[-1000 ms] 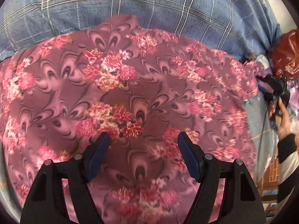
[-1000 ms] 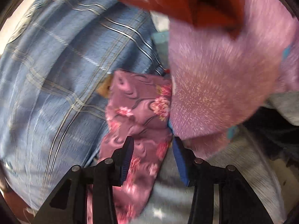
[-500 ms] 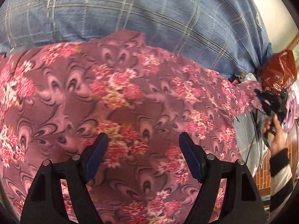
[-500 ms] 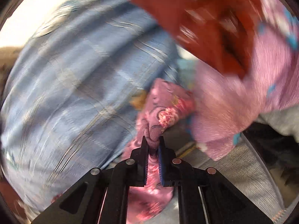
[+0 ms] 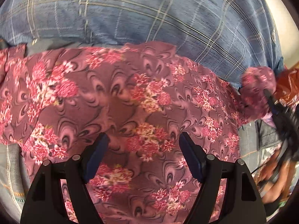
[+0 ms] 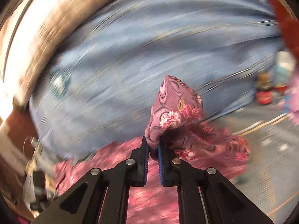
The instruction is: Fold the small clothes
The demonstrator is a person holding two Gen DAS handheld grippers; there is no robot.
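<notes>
Left wrist view: left gripper (image 5: 143, 149) with jaws wide apart, blue pads clear, nothing clamped between them. Poised above floral garment (image 5: 115, 100), mauve with pink and cream flower clusters and dark swirls. Garment spread broadly across most of the view, lying in front of a person's blue plaid shirt (image 5: 149, 15). Whether the pads touched the cloth, could not tell. Bare patch of grey surface (image 5: 11, 169) at far left edge, with thin stitched lines; garment lying over it.

At right edge of same view: right gripper (image 5: 269, 98), blurred, with a bunched corner of the floral garment lifted off the rest. Behind it, red-orange cloth (image 5: 289, 85). Lower right, a hand (image 5: 274, 169), blurred, on the gripper's handle.

Right wrist view: heavy motion blur throughout, only the gripper and the cloth in it sharp. Right gripper (image 6: 153, 147) jaws together, clamped on a fold of the floral garment (image 6: 173, 110). Fold standing up above the fingertips in a peak, remainder trailing down and to the right, then spreading below and left under the gripper. Blue plaid shirt (image 6: 149, 46) filling the background. Grey surface (image 6: 271, 158) at right with pale and yellow lines. Far right, near the edge: a small dark bottle with red label (image 6: 263, 93), upright, and pale blue and white items beside it, too blurred to identify. Red cloth (image 6: 286, 28) at upper right.
</notes>
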